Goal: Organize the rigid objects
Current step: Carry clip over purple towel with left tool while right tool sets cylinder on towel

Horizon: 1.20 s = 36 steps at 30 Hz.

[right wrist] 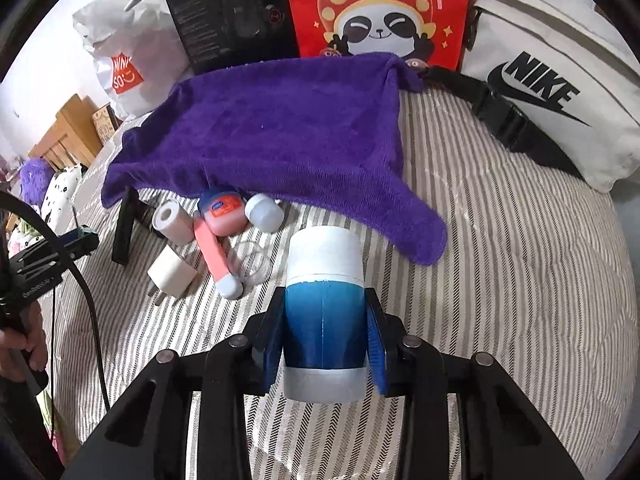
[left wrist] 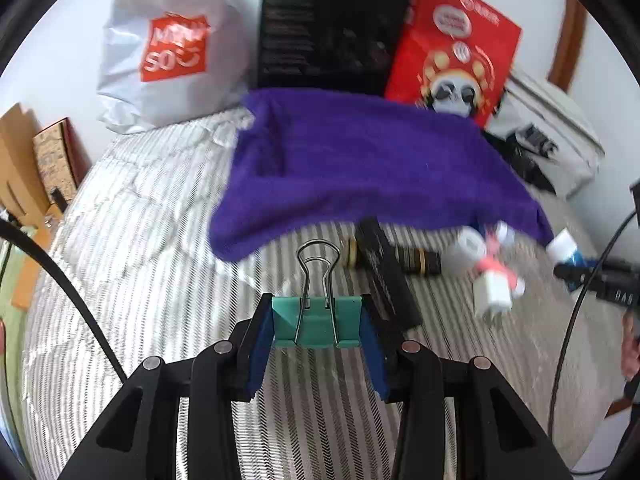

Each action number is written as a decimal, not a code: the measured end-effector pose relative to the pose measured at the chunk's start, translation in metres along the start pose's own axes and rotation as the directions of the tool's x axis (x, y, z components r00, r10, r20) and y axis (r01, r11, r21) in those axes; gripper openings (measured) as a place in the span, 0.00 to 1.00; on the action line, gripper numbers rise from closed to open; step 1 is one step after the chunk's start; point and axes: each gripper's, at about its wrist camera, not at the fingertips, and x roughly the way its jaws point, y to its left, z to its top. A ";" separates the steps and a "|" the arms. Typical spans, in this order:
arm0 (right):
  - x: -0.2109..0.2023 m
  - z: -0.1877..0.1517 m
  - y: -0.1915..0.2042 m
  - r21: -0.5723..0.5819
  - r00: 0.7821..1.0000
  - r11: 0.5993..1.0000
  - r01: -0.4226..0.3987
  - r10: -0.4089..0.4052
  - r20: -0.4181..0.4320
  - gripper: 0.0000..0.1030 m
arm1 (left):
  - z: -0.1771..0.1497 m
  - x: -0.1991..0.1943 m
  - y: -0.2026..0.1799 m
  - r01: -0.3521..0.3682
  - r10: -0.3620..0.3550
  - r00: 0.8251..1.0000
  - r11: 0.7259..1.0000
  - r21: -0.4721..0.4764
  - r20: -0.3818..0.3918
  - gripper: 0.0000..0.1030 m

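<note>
Striped bedspread [right wrist: 500,280]: woven, open and bare on its right side. Purple towel [right wrist: 280,128]: plush, draped across the far half, its near edge overhanging small clutter. Right gripper [right wrist: 325,332]: pads clamped on a blue-and-white cylindrical container [right wrist: 325,312], upright between them. Left gripper [left wrist: 316,322]: pads closed on a teal binder clip [left wrist: 316,320], wire handles pointing away, raised clear of the bedspread
</note>
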 end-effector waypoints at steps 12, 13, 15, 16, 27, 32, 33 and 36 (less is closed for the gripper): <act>-0.021 0.038 -0.011 0.022 0.998 1.000 -0.018 0.017 0.064 0.35 | 0.051 -0.020 0.003 0.028 -0.027 0.998 0.999 -0.023 0.062 0.38; -0.022 0.043 -0.011 0.021 0.997 1.000 -0.018 0.016 0.069 0.35 | 0.056 -0.020 0.003 0.032 -0.030 0.997 0.999 -0.026 0.067 0.38; -0.023 0.052 -0.011 0.020 0.996 1.000 -0.020 0.018 0.082 0.35 | 0.064 -0.019 0.004 0.048 -0.046 0.996 0.998 -0.028 0.072 0.38; -0.022 0.058 -0.012 0.019 0.996 1.000 -0.023 0.021 0.087 0.35 | 0.069 -0.019 0.004 0.051 -0.049 0.996 0.998 -0.031 0.077 0.38; 0.035 0.124 -0.007 -0.015 0.999 1.000 -0.024 0.025 0.047 0.35 | 0.080 -0.010 0.021 0.050 -0.046 0.995 0.997 -0.053 0.084 0.38; 0.068 0.153 -0.002 -0.029 1.000 1.000 0.000 0.001 0.027 0.35 | 0.082 0.000 0.030 0.053 -0.048 0.996 0.997 -0.064 0.073 0.38; 0.075 0.159 -0.002 -0.034 1.000 0.999 0.005 -0.004 0.021 0.35 | 0.082 0.001 0.031 0.054 -0.050 0.996 0.996 -0.067 0.071 0.38; 0.094 0.174 -0.002 -0.037 1.000 0.999 0.021 -0.020 0.004 0.35 | 0.084 0.006 0.036 0.059 -0.054 0.996 0.995 -0.077 0.065 0.38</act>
